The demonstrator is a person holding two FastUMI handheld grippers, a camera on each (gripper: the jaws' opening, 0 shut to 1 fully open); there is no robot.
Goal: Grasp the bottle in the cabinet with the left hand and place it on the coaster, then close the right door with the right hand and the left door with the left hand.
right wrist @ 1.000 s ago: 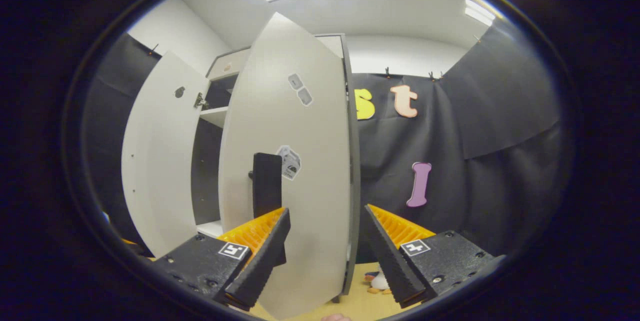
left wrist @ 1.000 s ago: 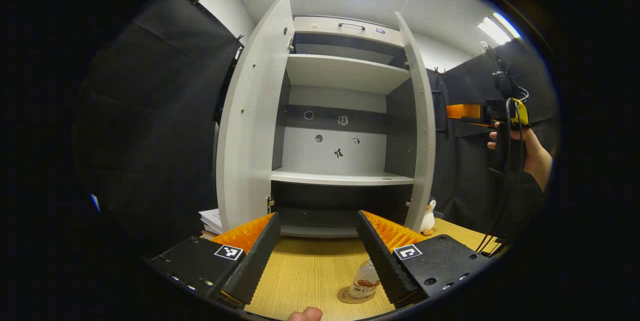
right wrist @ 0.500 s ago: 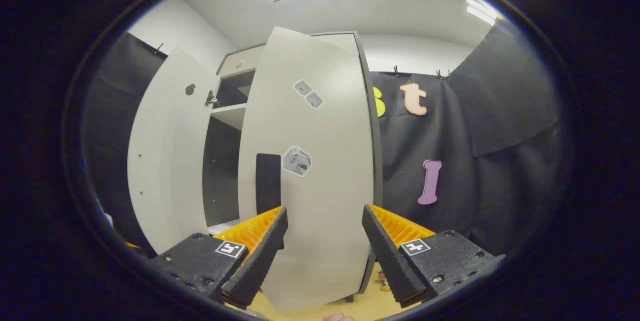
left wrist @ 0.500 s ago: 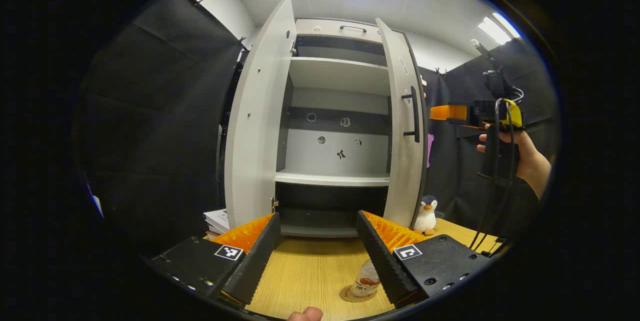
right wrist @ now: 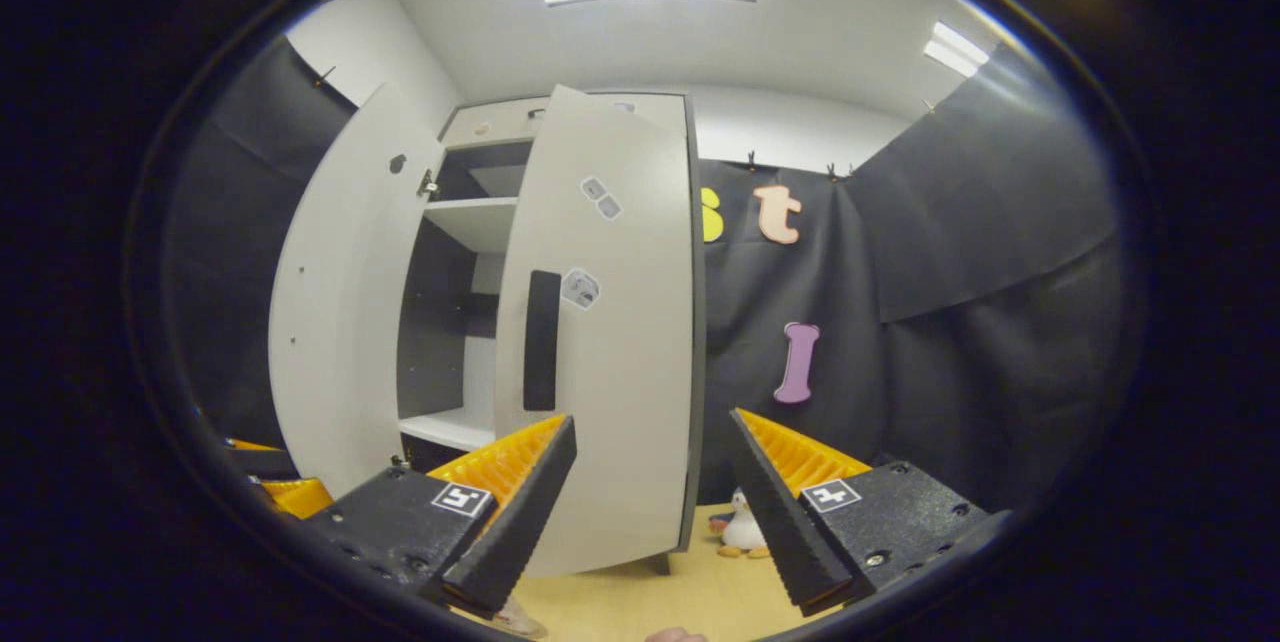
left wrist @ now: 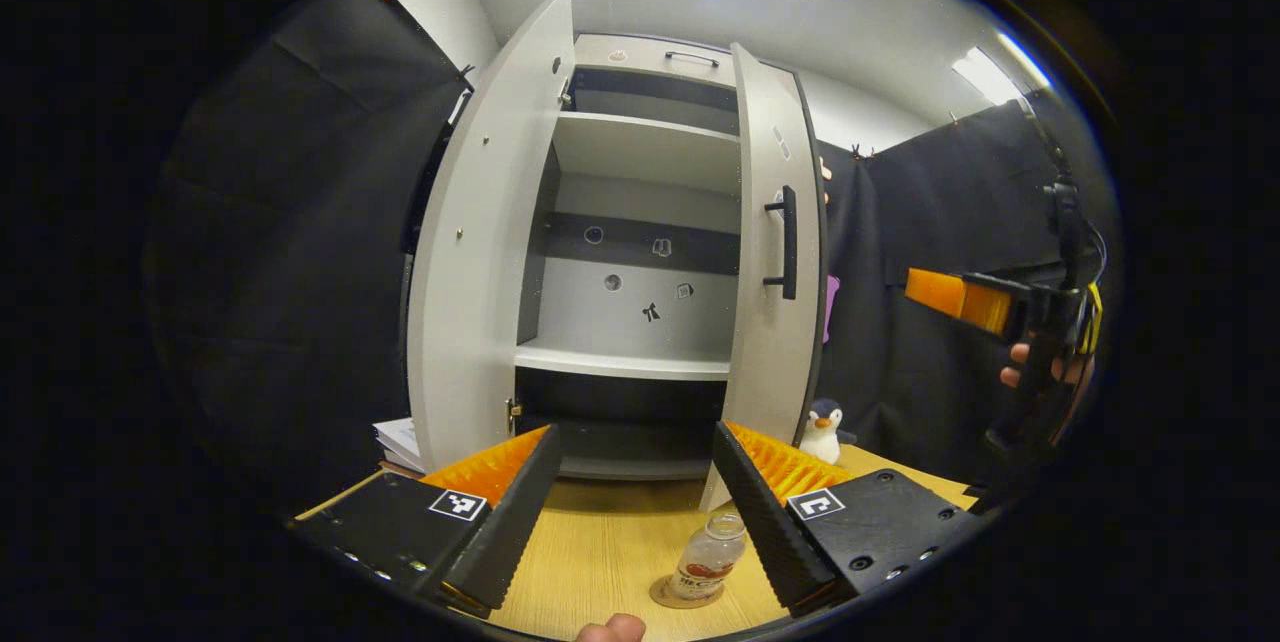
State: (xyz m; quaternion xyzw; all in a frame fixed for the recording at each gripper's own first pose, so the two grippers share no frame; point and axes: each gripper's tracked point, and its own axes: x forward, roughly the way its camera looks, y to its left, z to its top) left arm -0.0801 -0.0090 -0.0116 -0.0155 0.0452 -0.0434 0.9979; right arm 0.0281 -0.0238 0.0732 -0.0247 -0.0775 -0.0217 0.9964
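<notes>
A small clear bottle (left wrist: 705, 554) stands upright on a round coaster (left wrist: 664, 595) on the wooden table, just below my left gripper (left wrist: 634, 429), which is open and holds nothing. The white cabinet's left door (left wrist: 470, 252) stands wide open. Its right door (left wrist: 768, 252), with a black handle (left wrist: 786, 242), is swung most of the way in but still ajar. My right gripper (right wrist: 651, 417) is open, facing the right door (right wrist: 620, 342) from a short distance without touching it. From the left gripper view, the right gripper (left wrist: 945, 292) hangs to the right, held by a hand (left wrist: 1040, 372).
A toy penguin (left wrist: 823, 430) sits on the table (left wrist: 600, 542) by the right door's foot, also in the right gripper view as the penguin (right wrist: 742, 527). Stacked books (left wrist: 400, 440) lie left of the cabinet. Cabinet shelves (left wrist: 620, 360) are bare. Black cloth surrounds the booth.
The right door has swung from wide open to nearly shut. The right gripper has drawn back from the door and dropped lower. The left gripper has barely shifted.
</notes>
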